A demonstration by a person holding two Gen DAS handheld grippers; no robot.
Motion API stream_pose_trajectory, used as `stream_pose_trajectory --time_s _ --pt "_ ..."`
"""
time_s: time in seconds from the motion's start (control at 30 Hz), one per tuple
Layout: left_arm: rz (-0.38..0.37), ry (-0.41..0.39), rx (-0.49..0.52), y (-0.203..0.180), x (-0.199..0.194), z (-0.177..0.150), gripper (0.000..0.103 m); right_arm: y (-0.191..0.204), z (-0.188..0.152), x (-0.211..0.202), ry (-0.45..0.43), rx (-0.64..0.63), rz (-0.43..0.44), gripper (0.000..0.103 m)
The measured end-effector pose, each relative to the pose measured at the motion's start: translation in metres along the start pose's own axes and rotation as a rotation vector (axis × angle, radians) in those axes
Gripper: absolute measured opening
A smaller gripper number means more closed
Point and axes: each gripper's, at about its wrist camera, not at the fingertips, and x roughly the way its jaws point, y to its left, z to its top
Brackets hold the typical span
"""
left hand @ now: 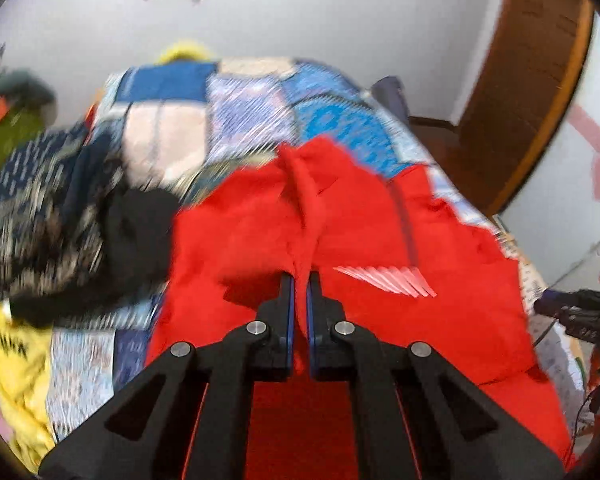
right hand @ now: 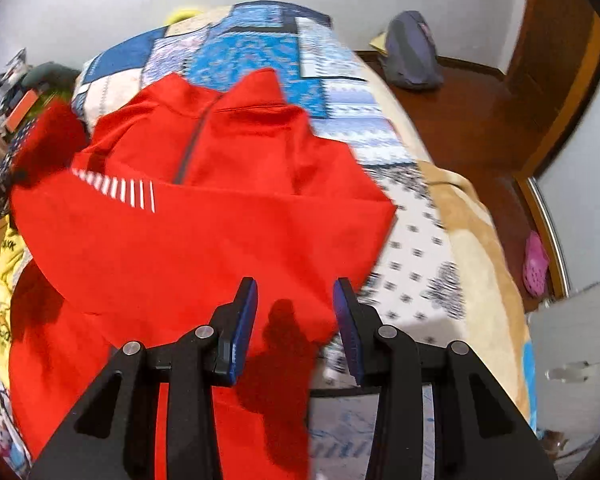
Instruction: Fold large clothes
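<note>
Left wrist view, nearest first: the left gripper [left hand: 299, 280] has its two blue-padded fingers [left hand: 288, 312] drawn nearly together, clamped on a gathered ridge of the red jacket [left hand: 380, 232], which rises from between the pads and runs away up the middle of the picture as a bunched fold. White stripes [left hand: 384, 280] on the jacket lie just to the right of the fingertips. The jacket is spread over a patchwork bedspread [left hand: 240, 112] in blues and pale pink. To the left, beside the red cloth, sits a blurred heap of dark patterned clothes [left hand: 40, 208], with a yellow garment [left hand: 16, 380] nearer along the edge. Beyond the bed stand a pale wall and a brown wooden door [left hand: 528, 80]. From the right wrist, the right gripper [right hand: 295, 292] hangs with its jaws partly apart, nothing pinched between them, over the near hem of the same jacket, whose collar and dark zip [right hand: 192, 148] point away from the camera. A tan blanket [right hand: 480, 240] lies along the bed's right side, and a grey bag [right hand: 412, 52] rests on the wooden floor beyond.
</note>
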Motion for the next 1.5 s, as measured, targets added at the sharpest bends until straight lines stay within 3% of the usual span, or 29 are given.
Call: stream_pose_trajectory --time_s 0.17,0.3,0.4,0.53,0.73,0.8,0.87,1.1,1.33,1.4,1.43,1.5 --pt "0.015 0.106 -0.088 0.040 0.027 -0.039 0.005 0.036 -0.018 0.042 0.120 -0.107 -0.011 0.036" --pt "-0.053 0.193 -0.149 0.054 0.044 -0.053 0.005 0.051 -0.026 0.044 0.078 -0.164 -0.097 0.038" --pt "-0.049 0.189 -0.154 0.056 0.045 -0.049 0.013 0.050 -0.024 0.045 0.091 -0.145 -0.095 0.039" --pt "0.004 0.143 -0.173 0.061 0.043 -0.036 0.042 0.047 -0.023 0.045 0.088 -0.126 -0.086 0.039" --pt "-0.002 0.081 -0.305 0.091 0.036 -0.029 0.046 0.047 -0.023 0.046 0.081 -0.117 -0.090 0.040" --pt "0.045 0.064 -0.331 0.099 0.032 -0.032 0.046 0.047 -0.024 0.046 0.079 -0.115 -0.087 0.040" --pt "0.093 0.057 -0.333 0.107 0.027 -0.038 0.046 0.047 -0.024 0.047 0.077 -0.110 -0.084 0.040" --pt "0.093 0.122 -0.285 0.120 0.025 -0.060 0.046 0.046 -0.026 0.045 0.067 -0.087 -0.078 0.041" --pt "0.027 0.118 -0.267 0.104 0.024 -0.055 0.046 0.047 -0.026 0.045 0.069 -0.084 -0.083 0.041" --pt "-0.001 0.122 -0.272 0.100 0.028 -0.050 0.052 0.046 -0.026 0.044 0.073 -0.082 -0.079 0.042" --pt "-0.025 0.134 -0.285 0.098 0.034 -0.047 0.061 0.046 -0.025 0.044 0.073 -0.082 -0.078 0.042" --pt "-0.059 0.143 -0.309 0.099 0.042 -0.043 0.064 0.046 -0.025 0.045 0.072 -0.079 -0.077 0.042"
